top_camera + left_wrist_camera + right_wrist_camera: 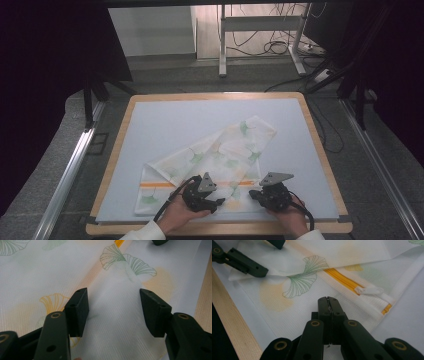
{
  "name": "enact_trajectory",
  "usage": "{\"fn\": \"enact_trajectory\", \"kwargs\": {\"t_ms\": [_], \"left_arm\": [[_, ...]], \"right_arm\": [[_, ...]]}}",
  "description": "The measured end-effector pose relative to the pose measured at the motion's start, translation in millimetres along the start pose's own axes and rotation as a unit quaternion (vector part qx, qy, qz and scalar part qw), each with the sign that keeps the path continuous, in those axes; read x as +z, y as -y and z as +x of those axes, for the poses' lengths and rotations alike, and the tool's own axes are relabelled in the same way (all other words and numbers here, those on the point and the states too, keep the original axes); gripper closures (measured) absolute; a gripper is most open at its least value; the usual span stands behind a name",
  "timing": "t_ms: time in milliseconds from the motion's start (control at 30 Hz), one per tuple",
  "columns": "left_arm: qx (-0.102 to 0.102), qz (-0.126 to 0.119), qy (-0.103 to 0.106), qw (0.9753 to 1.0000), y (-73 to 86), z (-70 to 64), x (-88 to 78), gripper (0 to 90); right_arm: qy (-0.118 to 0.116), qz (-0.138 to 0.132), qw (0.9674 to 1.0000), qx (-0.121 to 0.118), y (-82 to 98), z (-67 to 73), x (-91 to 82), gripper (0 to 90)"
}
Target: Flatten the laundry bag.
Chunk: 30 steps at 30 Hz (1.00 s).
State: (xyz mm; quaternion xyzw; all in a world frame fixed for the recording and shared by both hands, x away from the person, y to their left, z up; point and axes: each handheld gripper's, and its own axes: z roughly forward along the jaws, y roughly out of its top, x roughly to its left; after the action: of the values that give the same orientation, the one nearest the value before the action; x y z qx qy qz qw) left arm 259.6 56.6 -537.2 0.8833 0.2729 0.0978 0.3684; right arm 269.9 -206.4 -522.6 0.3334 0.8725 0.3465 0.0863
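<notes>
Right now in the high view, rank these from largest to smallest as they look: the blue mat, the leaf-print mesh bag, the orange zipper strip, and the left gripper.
1. Blue mat
2. Leaf-print mesh bag
3. Left gripper and orange zipper strip: unsure. The strip runs longer but is thin and partly hidden; the gripper is bulkier and stands nearer the camera.

1 mesh bag [215, 155], 2 tongs [220, 202] [254, 194]
</notes>
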Motion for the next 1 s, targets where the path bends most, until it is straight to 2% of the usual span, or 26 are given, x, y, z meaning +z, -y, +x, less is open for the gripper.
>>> {"fn": "enact_trajectory", "kwargs": {"t_ms": [167, 467, 667, 867, 1000], "left_arm": [[-0.005, -0.001, -0.007, 1.0000, -0.4, 1.2, -0.6, 49.1], [-0.010, -0.004, -0.020, 0.9997, 0.3, 7.4, -1.8, 68.8], [0.011, -0.011, -0.040, 0.9991, -2.1, 1.4, 2.4, 83.9], [-0.001, -0.011, -0.027, 0.9996, -2.9, 5.5, 2.1, 87.3], [0.003, -0.013, -0.027, 0.9995, -2.9, 5.7, 1.9, 88.3]], "right_arm": [[-0.001, -0.001, 1.0000, 0.000, 0.1, -0.4, 0.1, 89.2], [-0.001, 0.000, 1.0000, 0.002, 0.1, -0.4, 0.0, 89.2], [-0.002, -0.001, 1.0000, 0.001, 0.2, -1.0, 0.1, 89.2], [-0.002, 0.000, 1.0000, 0.000, 0.0, -0.7, 0.0, 89.1], [-0.002, 0.000, 1.0000, 0.000, -0.3, -0.8, 0.2, 89.1]]}}
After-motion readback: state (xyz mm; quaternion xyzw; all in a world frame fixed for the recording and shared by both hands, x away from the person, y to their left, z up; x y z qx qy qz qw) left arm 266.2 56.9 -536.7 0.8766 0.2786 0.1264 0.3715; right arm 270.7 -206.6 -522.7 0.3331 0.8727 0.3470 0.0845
